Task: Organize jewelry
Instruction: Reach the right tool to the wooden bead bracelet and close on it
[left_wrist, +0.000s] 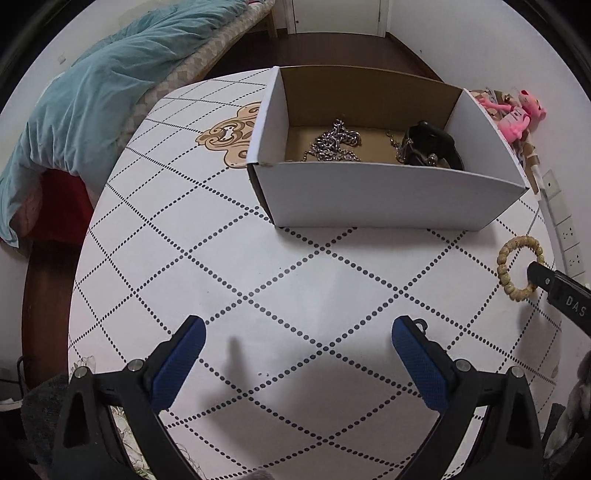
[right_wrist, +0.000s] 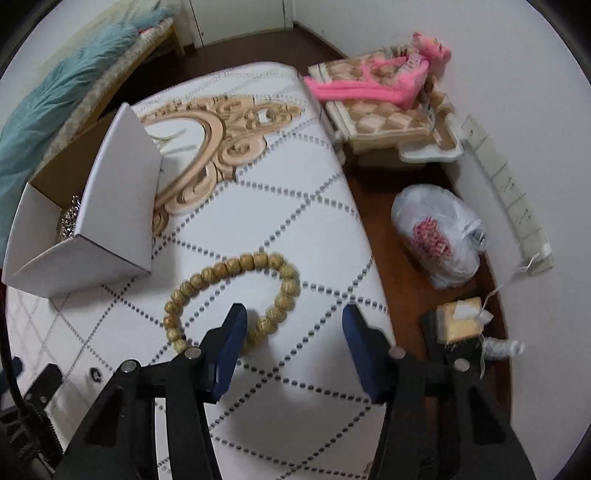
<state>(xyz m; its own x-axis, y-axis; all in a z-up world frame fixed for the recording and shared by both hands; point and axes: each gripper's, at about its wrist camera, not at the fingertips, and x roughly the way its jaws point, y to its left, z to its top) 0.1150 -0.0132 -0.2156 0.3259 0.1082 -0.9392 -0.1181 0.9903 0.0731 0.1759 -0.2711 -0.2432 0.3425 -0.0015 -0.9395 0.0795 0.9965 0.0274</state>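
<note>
Bracelet (right_wrist: 232, 295) flat on table (left_wrist: 258, 280), just right of box (left_wrist: 388, 195): R gripper (right_wrist: 293, 325) nearer, fingers apart, one inside the loop, other outside near table edge; L gripper (left_wrist: 299, 350) well apart, fingers apart, empty.

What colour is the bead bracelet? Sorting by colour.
Light tan, speckled; the bracelet shows best in the right wrist view.
</note>
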